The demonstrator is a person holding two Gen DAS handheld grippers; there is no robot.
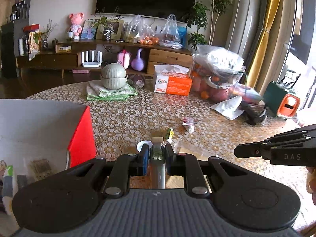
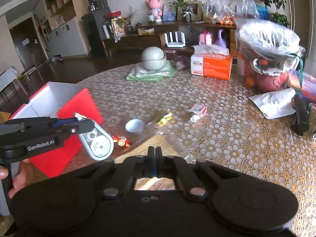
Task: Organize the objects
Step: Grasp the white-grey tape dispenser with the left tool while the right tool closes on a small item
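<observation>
My left gripper [image 1: 157,154] is shut on a grey-white correction tape dispenser [image 1: 157,152], held just above the table beside an open red box [image 1: 81,134] with a white inside. From the right wrist the dispenser [image 2: 97,144] hangs from the left gripper [image 2: 81,124] in front of the red box [image 2: 77,102]. My right gripper [image 2: 155,152] is shut with nothing in it, over a clear plastic bag [image 2: 167,138]. Loose on the table lie a small white cap [image 2: 134,125], a yellow-green wrapper [image 2: 165,118], a small tube [image 2: 197,112] and bright candies [image 2: 120,140].
Farther back on the round patterned table [image 2: 227,138] stand stacked bowls on a green cloth [image 2: 153,61], an orange tissue box [image 2: 212,65], a bagged fruit basket [image 2: 268,59], white paper [image 2: 274,102] and a dark remote [image 2: 301,116]. A hand [image 2: 17,179] holds the left gripper.
</observation>
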